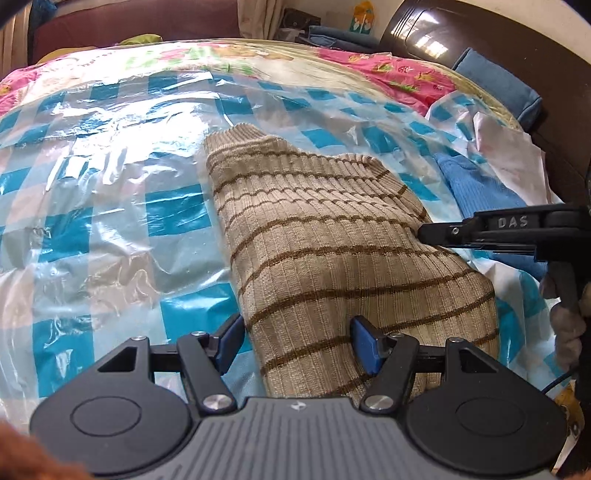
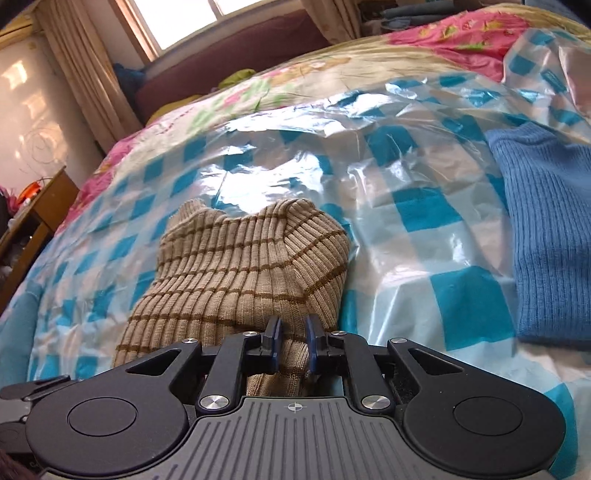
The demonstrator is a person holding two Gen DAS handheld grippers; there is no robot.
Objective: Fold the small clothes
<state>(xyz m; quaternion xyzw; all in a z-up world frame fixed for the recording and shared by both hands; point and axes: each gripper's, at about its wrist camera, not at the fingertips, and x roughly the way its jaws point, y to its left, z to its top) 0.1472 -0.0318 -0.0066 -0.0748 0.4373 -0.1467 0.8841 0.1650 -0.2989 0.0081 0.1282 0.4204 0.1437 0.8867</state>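
You are working in a home bedroom: a bed with floral quilt, curtained window at eleven o'clock, dark headboard.

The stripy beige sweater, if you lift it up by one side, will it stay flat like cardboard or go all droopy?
Probably droopy: the striped beige sweater is soft ribbed knit, already bunched where the right gripper pinches it. It may also slide easily, since the checked plastic sheet underneath looks glossy.

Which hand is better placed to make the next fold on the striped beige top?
Probably the right. The right gripper already pinches the striped beige top at its near edge, while the left gripper stands open over it, gripping nothing.
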